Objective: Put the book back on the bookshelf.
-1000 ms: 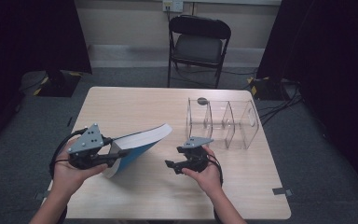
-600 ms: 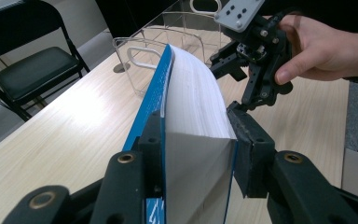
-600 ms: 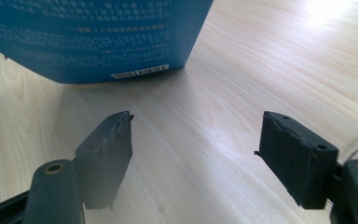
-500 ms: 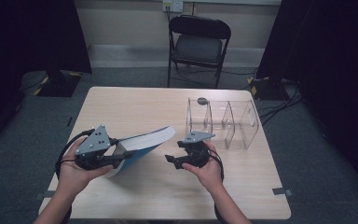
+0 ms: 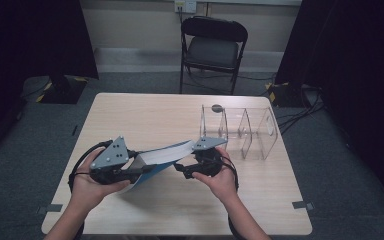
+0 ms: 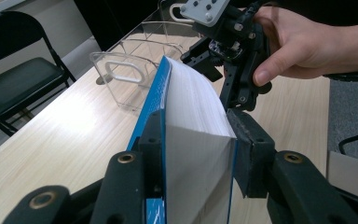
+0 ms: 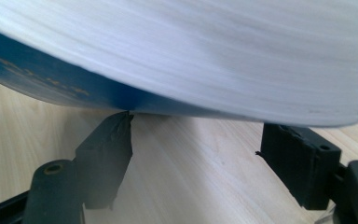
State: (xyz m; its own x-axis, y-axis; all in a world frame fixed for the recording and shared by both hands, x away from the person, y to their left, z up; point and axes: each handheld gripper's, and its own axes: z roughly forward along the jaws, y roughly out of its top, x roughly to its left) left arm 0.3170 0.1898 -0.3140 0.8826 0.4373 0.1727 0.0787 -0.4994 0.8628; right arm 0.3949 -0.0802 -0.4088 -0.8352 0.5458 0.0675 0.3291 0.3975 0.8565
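Note:
A thick blue-covered book [image 5: 166, 154] with white pages hangs tilted above the table, its far end higher. My left gripper [image 5: 136, 170] is shut on its near end; in the left gripper view both pads press the book [image 6: 191, 107] from either side at my left gripper [image 6: 198, 135]. My right gripper [image 5: 181, 169] stands open just under the book's raised far end. In the right gripper view the book [image 7: 168, 46] arches over my right gripper [image 7: 196, 154], and the left fingertip [image 7: 116, 130] sits at the blue cover's lower edge.
A clear plastic organizer [image 5: 240, 132] with several upright dividers stands on the wooden table [image 5: 145, 112] at the right, just beyond the right hand. A black folding chair [image 5: 212, 47] stands behind the table. Cables lie on the floor at right.
The left hand has carried the book to the right and its far end now sits higher. The right gripper has risen a little beneath that end.

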